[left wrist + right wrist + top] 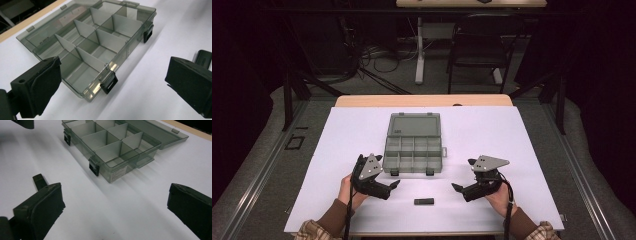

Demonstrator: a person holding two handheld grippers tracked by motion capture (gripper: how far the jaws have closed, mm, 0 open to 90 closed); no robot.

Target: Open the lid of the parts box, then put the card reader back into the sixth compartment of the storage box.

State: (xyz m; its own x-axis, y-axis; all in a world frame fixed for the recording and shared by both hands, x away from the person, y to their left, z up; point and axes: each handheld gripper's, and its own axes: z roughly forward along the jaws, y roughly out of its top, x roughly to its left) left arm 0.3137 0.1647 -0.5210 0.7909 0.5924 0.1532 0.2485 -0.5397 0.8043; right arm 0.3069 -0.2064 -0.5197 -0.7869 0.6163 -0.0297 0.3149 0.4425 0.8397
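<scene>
I hold my black left hand-held gripper [395, 184] and black right hand-held gripper [455, 187] low, jaws spread wide, angled toward each other.

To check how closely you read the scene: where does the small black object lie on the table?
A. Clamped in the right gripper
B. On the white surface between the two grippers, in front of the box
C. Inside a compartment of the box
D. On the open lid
B: the small black object lies flat on the white surface, apart from the open compartment box, between the left gripper and the right gripper, both open.
</scene>
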